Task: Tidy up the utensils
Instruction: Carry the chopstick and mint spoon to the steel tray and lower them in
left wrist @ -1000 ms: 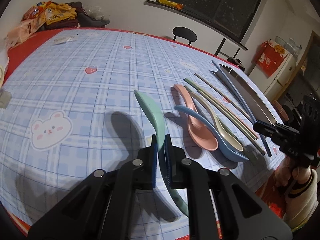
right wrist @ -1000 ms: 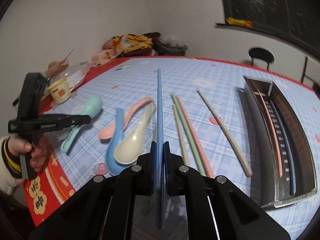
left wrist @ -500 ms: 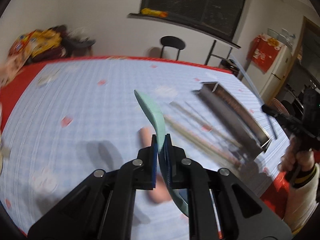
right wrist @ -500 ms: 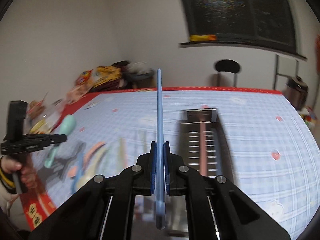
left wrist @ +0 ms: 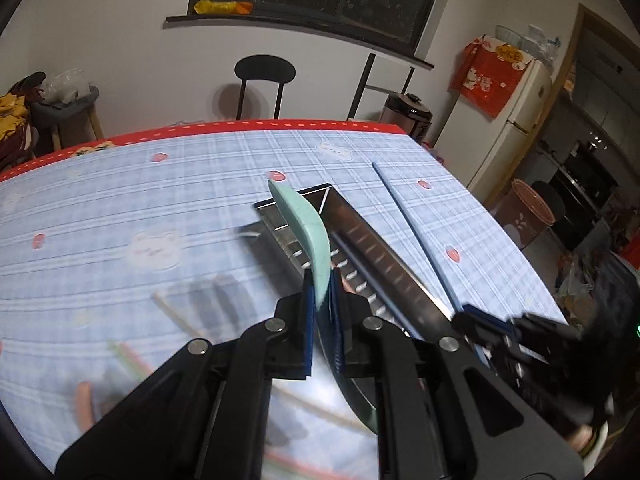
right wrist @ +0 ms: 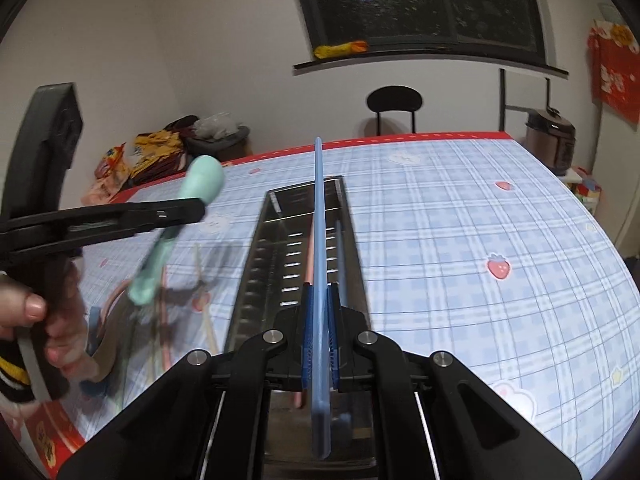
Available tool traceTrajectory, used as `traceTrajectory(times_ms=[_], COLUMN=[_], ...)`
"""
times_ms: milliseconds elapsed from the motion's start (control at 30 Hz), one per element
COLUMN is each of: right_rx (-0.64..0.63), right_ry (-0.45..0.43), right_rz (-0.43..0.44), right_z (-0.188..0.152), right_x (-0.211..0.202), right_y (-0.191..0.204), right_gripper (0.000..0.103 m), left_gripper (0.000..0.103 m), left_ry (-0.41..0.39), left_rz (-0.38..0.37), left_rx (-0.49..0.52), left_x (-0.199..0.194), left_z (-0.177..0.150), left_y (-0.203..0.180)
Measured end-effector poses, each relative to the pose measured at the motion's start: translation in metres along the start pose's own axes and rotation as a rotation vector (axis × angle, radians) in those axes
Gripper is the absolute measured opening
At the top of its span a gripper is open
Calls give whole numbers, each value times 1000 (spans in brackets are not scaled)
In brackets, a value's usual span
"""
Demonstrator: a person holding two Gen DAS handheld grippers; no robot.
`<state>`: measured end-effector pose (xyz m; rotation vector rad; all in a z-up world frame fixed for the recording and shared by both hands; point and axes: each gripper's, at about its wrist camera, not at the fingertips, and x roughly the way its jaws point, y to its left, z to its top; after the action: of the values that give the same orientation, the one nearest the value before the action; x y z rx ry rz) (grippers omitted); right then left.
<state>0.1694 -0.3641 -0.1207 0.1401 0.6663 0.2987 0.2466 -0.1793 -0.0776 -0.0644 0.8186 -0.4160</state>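
Checked tablecloth (right wrist: 460, 240) carries your steel tray (right wrist: 262, 264), already holding a pink chopstick (right wrist: 309, 256). Your left gripper (left wrist: 322, 280) clamps the mint spoon (left wrist: 308, 232) and your right gripper (right wrist: 319, 300) the blue chopstick (right wrist: 319, 216), both over the tray; more utensils lie left of it.

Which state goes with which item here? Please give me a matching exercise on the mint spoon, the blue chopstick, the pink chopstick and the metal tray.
Items:
1. mint spoon
2. blue chopstick
3. pink chopstick
4. metal tray

States:
A. lying inside the tray
B. clamped in the right gripper
C. resting on the checked tablecloth
D. clamped in the left gripper

Pairs: 1-D, 2-B, 3-A, 4-C
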Motion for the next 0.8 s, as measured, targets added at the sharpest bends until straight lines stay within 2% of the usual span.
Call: traceTrajectory(times_ms=[200,433,800], right_rx=[-3,4,0], right_ry=[35,66,92], right_rz=[2,-13,-24], right_z=[-2,-4,-7], right_x=[9,16,24], right_y=[1,-2,0], right_gripper=[8,8,8], left_gripper=[11,11,12], left_ry=[8,65,104], left_rz=[50,97,107], left_rx=[-10,-29,-35], left_x=[41,70,84], left_z=[15,14,15], left_y=[-17,-13,-9])
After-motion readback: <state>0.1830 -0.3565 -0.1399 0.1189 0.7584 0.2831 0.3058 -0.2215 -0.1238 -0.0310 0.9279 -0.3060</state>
